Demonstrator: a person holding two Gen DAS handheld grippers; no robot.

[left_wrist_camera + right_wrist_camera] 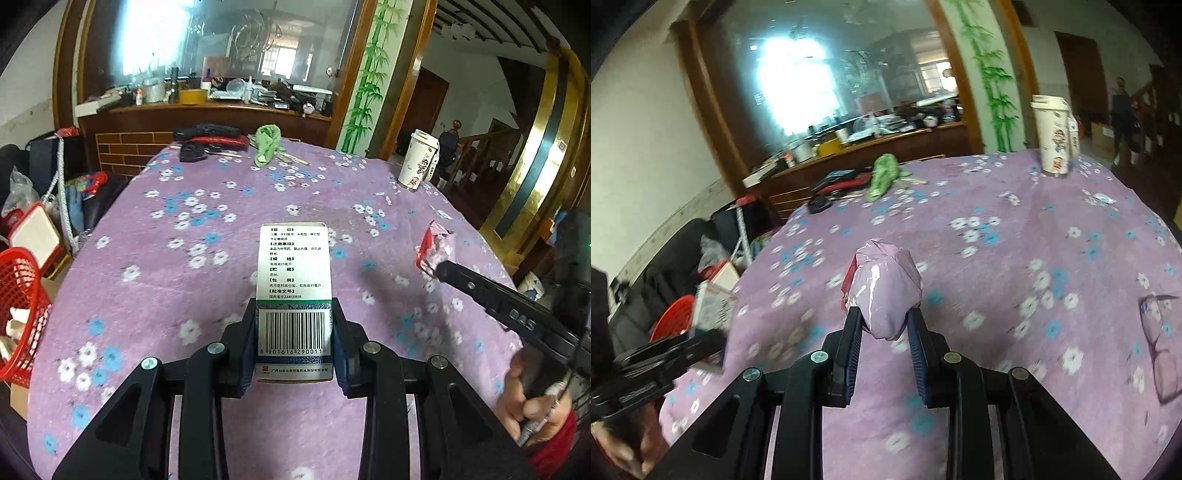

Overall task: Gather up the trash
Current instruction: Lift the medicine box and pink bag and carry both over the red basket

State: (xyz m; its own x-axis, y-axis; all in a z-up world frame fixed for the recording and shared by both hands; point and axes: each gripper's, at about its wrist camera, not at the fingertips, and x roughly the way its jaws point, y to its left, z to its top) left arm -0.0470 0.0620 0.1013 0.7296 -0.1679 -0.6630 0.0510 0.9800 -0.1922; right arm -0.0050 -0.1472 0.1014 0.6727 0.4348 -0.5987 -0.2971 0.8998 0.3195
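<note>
My left gripper (294,314) is shut on a white medicine box (294,269) with a barcode, held above the purple flowered tablecloth (184,229). The box and left gripper also show at the left of the right wrist view (713,306). My right gripper (884,314) is shut on a crumpled pink and red wrapper (886,284), held above the cloth. That wrapper (436,247) and the right gripper's finger (491,302) show at the right of the left wrist view. A red mesh basket (18,295) with trash in it stands left of the table.
A white paper cup (419,158) stands at the table's far right. A green cloth (267,144), keys, a red and black umbrella (214,136) and a black pouch lie at the far edge. A cluttered wooden counter (207,107) is behind.
</note>
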